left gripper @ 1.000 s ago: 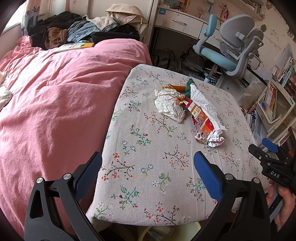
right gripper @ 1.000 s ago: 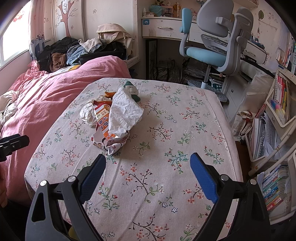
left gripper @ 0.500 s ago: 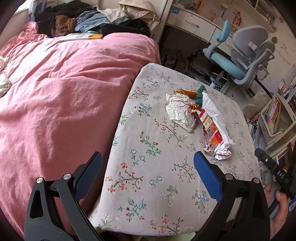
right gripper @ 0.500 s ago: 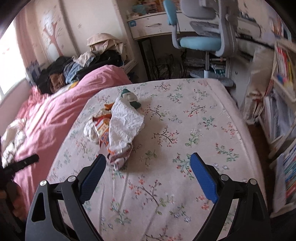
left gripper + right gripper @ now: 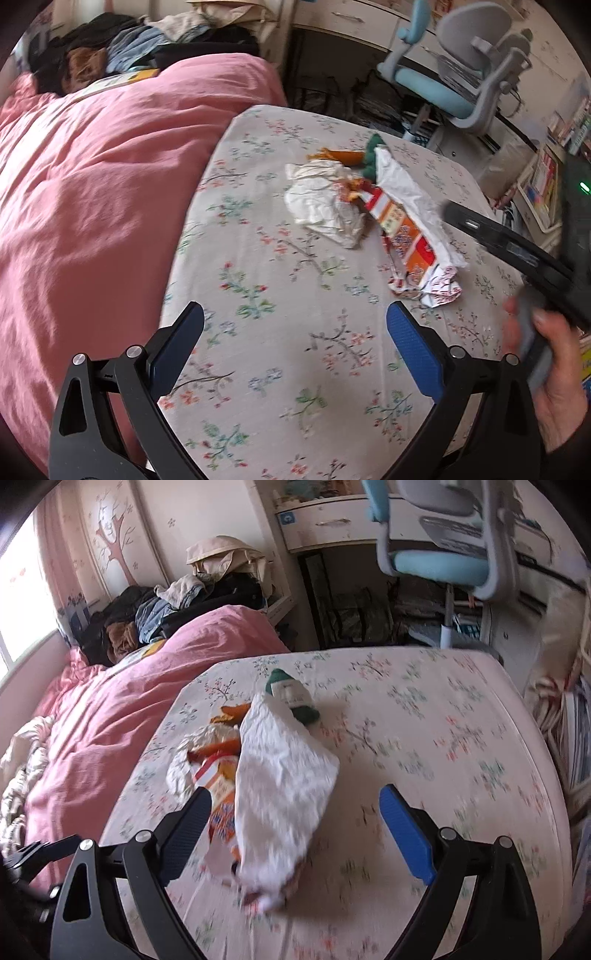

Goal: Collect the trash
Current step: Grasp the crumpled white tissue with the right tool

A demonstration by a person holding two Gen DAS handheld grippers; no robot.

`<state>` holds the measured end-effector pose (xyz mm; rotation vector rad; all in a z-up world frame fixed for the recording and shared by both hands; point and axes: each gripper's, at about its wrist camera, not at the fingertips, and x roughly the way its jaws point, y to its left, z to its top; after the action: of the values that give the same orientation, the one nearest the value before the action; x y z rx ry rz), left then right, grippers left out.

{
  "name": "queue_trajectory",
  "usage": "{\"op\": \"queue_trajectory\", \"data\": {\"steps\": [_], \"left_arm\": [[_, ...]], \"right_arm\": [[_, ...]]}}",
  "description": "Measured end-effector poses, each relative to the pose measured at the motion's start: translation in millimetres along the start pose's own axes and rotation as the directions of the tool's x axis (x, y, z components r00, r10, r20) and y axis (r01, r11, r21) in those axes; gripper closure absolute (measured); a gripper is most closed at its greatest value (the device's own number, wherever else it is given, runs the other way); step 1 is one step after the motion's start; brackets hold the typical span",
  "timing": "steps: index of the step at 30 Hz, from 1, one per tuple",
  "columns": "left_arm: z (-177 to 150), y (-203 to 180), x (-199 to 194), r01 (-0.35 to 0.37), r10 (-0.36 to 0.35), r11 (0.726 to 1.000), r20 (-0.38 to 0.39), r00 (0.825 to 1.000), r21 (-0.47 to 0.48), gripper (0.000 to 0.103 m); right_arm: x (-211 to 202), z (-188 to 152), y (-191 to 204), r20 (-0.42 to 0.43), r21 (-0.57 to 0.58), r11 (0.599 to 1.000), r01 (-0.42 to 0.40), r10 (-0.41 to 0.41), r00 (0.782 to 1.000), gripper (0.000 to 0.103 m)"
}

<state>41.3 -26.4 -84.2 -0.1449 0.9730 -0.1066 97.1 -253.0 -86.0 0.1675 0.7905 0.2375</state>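
Note:
A heap of trash lies on the floral-cloth table [image 5: 266, 295]: a crumpled white paper [image 5: 325, 201], an orange-and-white printed wrapper [image 5: 406, 236] under a long white paper [image 5: 402, 184], and a green pouch [image 5: 291, 696] behind them. My left gripper [image 5: 295, 343] stands open over bare cloth, short of the heap. My right gripper [image 5: 293, 823] is open too, and the white paper [image 5: 284, 786] and wrapper [image 5: 221, 794] lie between its fingers. In the left wrist view a hand [image 5: 546, 384] holds the right gripper at the right edge.
A bed with a pink duvet [image 5: 92, 192] borders the table on the left, with clothes piled at its head [image 5: 166, 613]. A blue-and-grey desk chair [image 5: 454, 85] and a white desk [image 5: 332, 524] stand behind. Bookshelves [image 5: 546, 184] are to the right.
Both grippers have moved forward toward the trash heap. The right one has closed in most, so the white paper now lies between its open fingers. Nothing has been taken hold of.

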Motion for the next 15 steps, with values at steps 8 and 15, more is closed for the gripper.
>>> {"op": "queue_trajectory", "data": {"steps": [8, 15], "left_arm": [[16.7, -13.4, 17.4, 0.043, -0.043, 0.999, -0.002, 0.999, 0.001, 0.007], [35.2, -26.2, 47.6, 0.113, -0.115, 0.992, -0.024, 0.993, -0.061, 0.007]], "right_arm": [[43.5, 12.6, 7.3, -0.069, -0.072, 0.997, -0.017, 0.012, 0.998, 0.079], [12.9, 27.4, -22.4, 0.008, -0.027, 0.998, -0.062, 0.062, 0.998, 0.097]]}}
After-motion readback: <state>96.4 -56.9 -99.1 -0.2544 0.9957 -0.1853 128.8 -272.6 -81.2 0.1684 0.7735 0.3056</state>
